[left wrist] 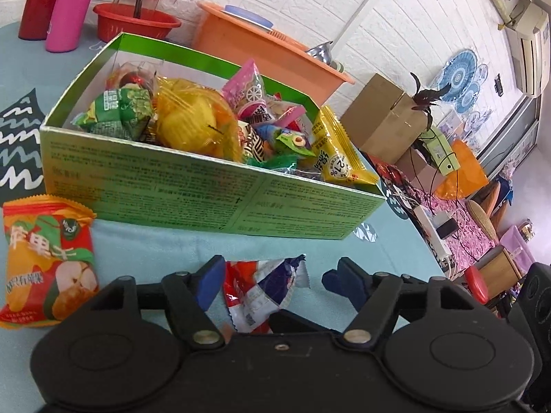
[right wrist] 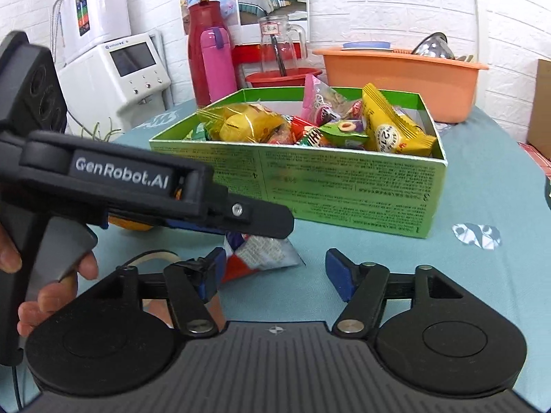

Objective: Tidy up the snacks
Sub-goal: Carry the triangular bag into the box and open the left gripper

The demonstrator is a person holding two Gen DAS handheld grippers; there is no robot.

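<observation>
- Hovering low over the bench (left wrist: pixel 165 241), the left tool (left wrist: pixel 272 275) is sitting with its jaws spread wide, a red-white-blue snack packet (left wrist: pixel 261 292) lying on the cloth between the blue pads (left wrist: pixel 206 285) but not clamped.
- In the right wrist view the left tool (right wrist: pixel 241 227) is crossing in from the left, its tip directly over that same packet (right wrist: pixel 265 251); a hand (right wrist: pixel 51 275) is gripping its handle.
- The right tool (right wrist: pixel 275 272) is also standing open, nothing between its fingers, pointing at the packet and the box behind it.
- The green cardboard box (left wrist: pixel 193 192) is sitting on the bench just beyond the packet, open top, already piled with snacks: a clear bag of yellow pieces (left wrist: pixel 193 120), a green packet (left wrist: pixel 117 110), a pink packet (left wrist: pixel 248 86), and a yellow packet (left wrist: pixel 337 158) leaning over the right wall.
- An orange-red apple-print snack bag (left wrist: pixel 48 261) is lying flat on the bench left of the left tool, outside the box, near its front corner.
- Behind the box: an orange basin (right wrist: pixel 399 75), a red bowl (right wrist: pixel 279 77), a pink bottle (right wrist: pixel 217 62) and a red flask (right wrist: pixel 199 41).
</observation>
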